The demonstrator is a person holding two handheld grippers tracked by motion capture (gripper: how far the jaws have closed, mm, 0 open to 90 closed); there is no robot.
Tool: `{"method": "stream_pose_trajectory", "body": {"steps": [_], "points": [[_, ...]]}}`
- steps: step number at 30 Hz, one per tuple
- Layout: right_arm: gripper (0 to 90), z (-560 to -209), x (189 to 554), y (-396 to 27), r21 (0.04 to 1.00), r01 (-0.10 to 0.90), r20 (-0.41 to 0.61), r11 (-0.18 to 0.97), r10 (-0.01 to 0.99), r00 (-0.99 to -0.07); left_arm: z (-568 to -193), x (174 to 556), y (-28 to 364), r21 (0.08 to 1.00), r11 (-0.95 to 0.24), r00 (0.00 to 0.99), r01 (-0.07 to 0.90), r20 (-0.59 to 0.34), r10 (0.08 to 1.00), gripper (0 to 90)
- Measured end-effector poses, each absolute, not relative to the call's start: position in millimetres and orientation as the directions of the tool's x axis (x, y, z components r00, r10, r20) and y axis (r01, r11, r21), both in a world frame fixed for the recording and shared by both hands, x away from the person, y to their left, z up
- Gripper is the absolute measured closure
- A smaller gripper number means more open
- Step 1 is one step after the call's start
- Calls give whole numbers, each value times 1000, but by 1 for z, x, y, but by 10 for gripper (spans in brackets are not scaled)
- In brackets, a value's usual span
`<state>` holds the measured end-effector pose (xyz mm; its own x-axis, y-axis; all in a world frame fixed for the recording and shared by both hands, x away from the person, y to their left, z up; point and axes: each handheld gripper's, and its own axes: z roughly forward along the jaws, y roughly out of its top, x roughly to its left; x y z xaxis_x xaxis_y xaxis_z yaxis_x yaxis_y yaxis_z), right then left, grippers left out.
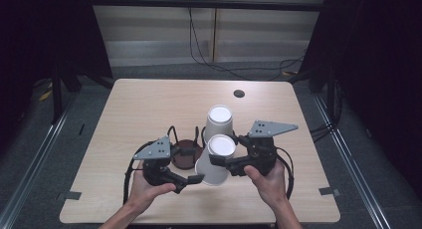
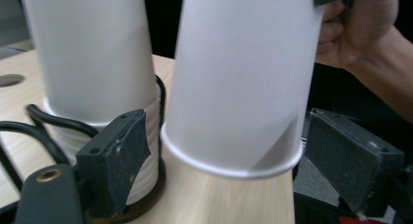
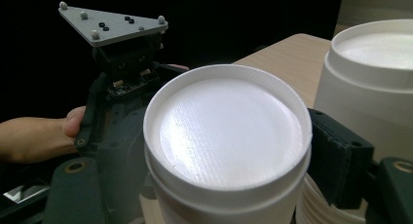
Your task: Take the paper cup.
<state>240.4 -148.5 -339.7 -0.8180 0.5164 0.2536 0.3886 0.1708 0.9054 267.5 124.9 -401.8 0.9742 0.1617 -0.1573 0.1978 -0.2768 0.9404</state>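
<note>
High view: two white paper cups stand upside down on the counter (image 1: 139, 104), a near cup (image 1: 215, 159) and a far cup (image 1: 219, 120), just beside each other.
Right tongs (image 1: 221, 162): gripping the near cup close to its upturned base; in the right gripper view the cup (image 3: 229, 136) sits between the two jaws, one pad (image 3: 336, 156) against its side.
Left tongs (image 1: 194, 165): open wide, jaws to either side of the near cup's lower part; in the left gripper view neither pad (image 2: 117, 160) touches the cup (image 2: 238, 83), whose rim is tilted.
Far cup: in the left gripper view it (image 2: 92, 53) appears to stand on a dark round disc (image 1: 186, 154).
Writing: none readable on either cup.
Count: two cups, two tongs, one disc, one dark hole (image 1: 239, 93) in the counter.
Hands: left hand (image 1: 147, 189) and right hand (image 1: 271, 181) each hold one tool.
</note>
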Motion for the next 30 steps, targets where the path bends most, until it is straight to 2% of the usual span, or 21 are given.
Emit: {"method": "stream_pose_trajectory", "body": {"steps": [5, 10, 19, 30], "points": [[254, -346, 242, -139, 895, 411, 281, 176, 493, -823, -407, 265, 118, 936, -293, 977, 195, -158, 145, 157], [255, -349, 243, -133, 892, 412, 282, 185, 486, -828, -411, 265, 115, 932, -304, 977, 198, -161, 143, 111], [255, -355, 245, -126, 885, 424, 296, 192, 471, -831, -418, 263, 106, 917, -340, 973, 211, -164, 160, 80], [256, -358, 247, -124, 883, 429, 305, 191, 461, -834, -420, 261, 105, 914, -328, 966, 240, -191, 176, 93]]}}
